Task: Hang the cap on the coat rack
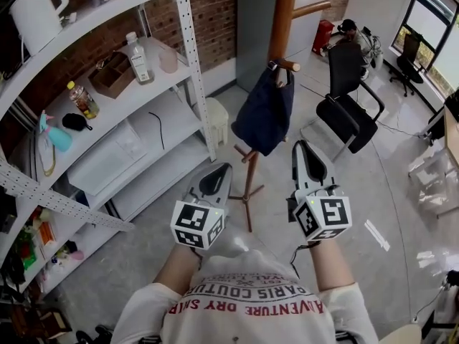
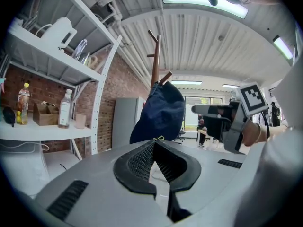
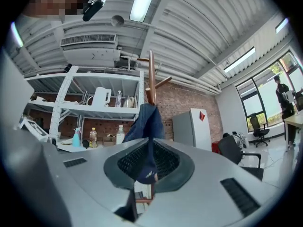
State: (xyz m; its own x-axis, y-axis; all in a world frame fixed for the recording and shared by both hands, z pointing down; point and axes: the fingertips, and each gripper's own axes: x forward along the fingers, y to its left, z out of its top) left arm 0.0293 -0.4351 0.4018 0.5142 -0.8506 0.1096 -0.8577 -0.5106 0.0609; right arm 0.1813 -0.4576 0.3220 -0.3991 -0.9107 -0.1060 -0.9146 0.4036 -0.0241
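A dark blue cap [image 1: 264,113] hangs from a peg of the wooden coat rack [image 1: 281,13], with no gripper touching it. Both grippers are held low in front of the person, short of the rack. My left gripper [image 1: 219,170] points at the rack's base with its jaws together and nothing between them. From the left gripper view the cap [image 2: 158,110] hangs ahead, above the jaw tips [image 2: 155,142]. My right gripper [image 1: 300,146] sits just right of the cap's lower edge, jaws closed and empty. In the right gripper view the cap [image 3: 144,119] and rack pole [image 3: 150,74] stand beyond the tips [image 3: 150,142].
A white metal shelf unit [image 1: 188,56] with bottles, a box and a spray bottle stands to the left. A small white bin [image 1: 217,120] sits beside it. A black office chair [image 1: 348,106] is right of the rack. The rack's legs [image 1: 247,192] spread over the grey floor.
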